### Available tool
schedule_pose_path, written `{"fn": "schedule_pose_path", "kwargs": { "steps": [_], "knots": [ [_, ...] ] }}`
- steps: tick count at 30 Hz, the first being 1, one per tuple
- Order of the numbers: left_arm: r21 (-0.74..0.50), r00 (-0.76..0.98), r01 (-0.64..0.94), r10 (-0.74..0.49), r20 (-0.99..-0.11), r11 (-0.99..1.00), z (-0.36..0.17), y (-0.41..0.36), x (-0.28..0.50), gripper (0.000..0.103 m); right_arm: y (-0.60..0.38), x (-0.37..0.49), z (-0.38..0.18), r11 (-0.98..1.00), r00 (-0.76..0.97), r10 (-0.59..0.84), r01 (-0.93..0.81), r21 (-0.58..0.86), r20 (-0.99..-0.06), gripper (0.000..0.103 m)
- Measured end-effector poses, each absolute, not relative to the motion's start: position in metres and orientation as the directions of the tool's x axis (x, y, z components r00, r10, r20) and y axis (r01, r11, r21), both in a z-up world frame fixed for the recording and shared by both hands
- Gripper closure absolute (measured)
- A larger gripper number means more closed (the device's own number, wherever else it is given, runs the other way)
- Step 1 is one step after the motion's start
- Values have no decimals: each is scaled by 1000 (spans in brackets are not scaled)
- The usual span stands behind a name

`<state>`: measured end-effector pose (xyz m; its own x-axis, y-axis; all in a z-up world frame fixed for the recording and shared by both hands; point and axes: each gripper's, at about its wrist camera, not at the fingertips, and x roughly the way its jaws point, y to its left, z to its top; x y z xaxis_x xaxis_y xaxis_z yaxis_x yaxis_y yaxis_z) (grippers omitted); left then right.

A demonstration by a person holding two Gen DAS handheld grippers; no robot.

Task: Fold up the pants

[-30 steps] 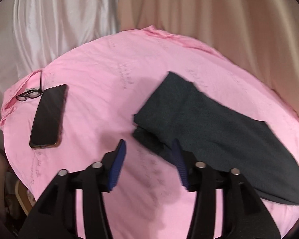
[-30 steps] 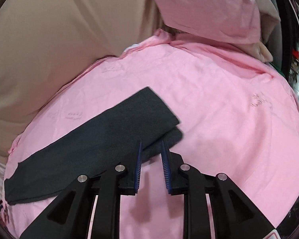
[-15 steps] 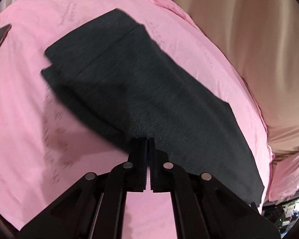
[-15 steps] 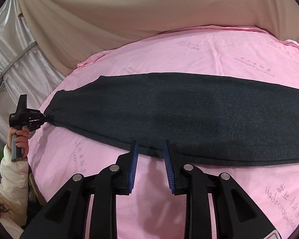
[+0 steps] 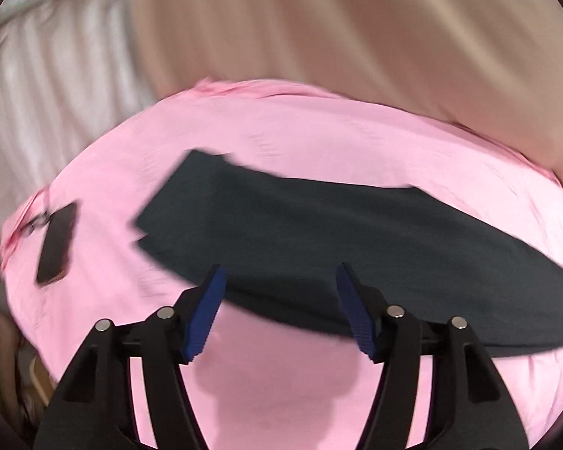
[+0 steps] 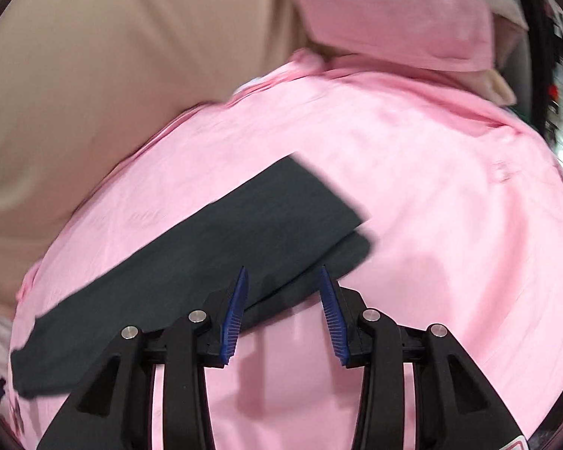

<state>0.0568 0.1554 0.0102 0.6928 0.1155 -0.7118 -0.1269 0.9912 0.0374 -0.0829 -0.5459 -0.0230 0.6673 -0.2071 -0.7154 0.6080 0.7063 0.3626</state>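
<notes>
Dark grey pants (image 5: 319, 232) lie folded lengthwise as a long strip on the pink bed sheet (image 5: 281, 138). In the right wrist view the strip (image 6: 221, 240) runs from lower left to its squared end at centre right. My left gripper (image 5: 279, 309) is open and empty, held above the strip's near edge. My right gripper (image 6: 283, 311) is open and empty, above the near edge close to the strip's right end. Both views are blurred by motion.
A black phone (image 5: 56, 243) and a pair of glasses (image 5: 33, 223) lie at the sheet's left edge. A pink pillow (image 6: 386, 11) sits at the head of the bed. Beige curtains (image 5: 356, 30) hang behind the bed.
Both grippers have opened wide; the left was shut half a second ago. Both cameras have swung and pulled back, and the pants lie flat on the sheet.
</notes>
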Motion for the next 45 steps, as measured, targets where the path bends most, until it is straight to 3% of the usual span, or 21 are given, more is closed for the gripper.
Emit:
{"fn": "schedule_pose_path", "kwargs": {
  "steps": [4, 8, 11, 13, 14, 15, 16, 17, 20, 22, 23, 26, 30, 37, 42, 45],
  "knots": [
    [14, 632, -25, 27, -774, 1000, -12, 101, 69, 43, -573, -72, -36, 677, 646, -213, 638, 366, -733, 64],
    [77, 607, 18, 50, -793, 997, -28, 62, 72, 39, -586, -56, -45, 682, 661, -164, 612, 400, -732, 65],
    [134, 583, 1, 108, -805, 991, -38, 53, 79, 38, -574, -51, -33, 721, 684, -158, 573, 390, -712, 96],
    [134, 566, -17, 120, -816, 991, -41, 54, 82, 38, -567, -59, -22, 747, 693, -149, 546, 378, -706, 94],
    [133, 555, -34, 129, -822, 991, -42, 60, 83, 38, -566, -64, -21, 752, 679, -145, 548, 367, -719, 88],
    [135, 549, -51, 141, -824, 989, -43, 64, 84, 38, -567, -68, -24, 752, 661, -135, 554, 358, -738, 68],
    [139, 547, -61, 149, -824, 988, -45, 66, 89, 36, -568, -72, -28, 748, 647, -140, 565, 348, -750, 62],
    [145, 542, -77, 163, -825, 986, -47, 71, 90, 34, -568, -74, -33, 751, 635, -135, 566, 339, -761, 61],
    [146, 532, -91, 172, -829, 985, -52, 74, 87, 31, -559, -72, -42, 792, 607, -138, 542, 281, -782, 62],
    [158, 532, -89, 181, -827, 983, -54, 72, 88, 31, -552, -65, -41, 818, 603, -125, 513, 262, -788, 92],
    [168, 532, -89, 189, -825, 982, -55, 71, 88, 31, -549, -62, -39, 822, 593, -139, 516, 242, -793, 96],
    [171, 532, -85, 190, -826, 982, -55, 69, 87, 30, -544, -68, -15, 831, 613, -221, 525, 182, -759, 97],
    [187, 528, -66, 194, -827, 980, -61, 72, 86, 22, -572, -73, -44, 794, 568, -168, 563, 231, -806, 97],
    [127, 557, -73, 146, -818, 989, -51, 88, 82, 20, -554, -89, -11, 779, 636, -189, 561, 280, -748, 93],
    [17, 558, -209, 133, -819, 978, -32, 159, 83, 21, -525, -92, 9, 786, 674, -211, 548, 287, -708, 93],
    [39, 540, -337, 228, -810, 941, -28, 214, 86, 21, -501, -86, 11, 804, 679, -189, 522, 285, -710, 93]
  ]
}}
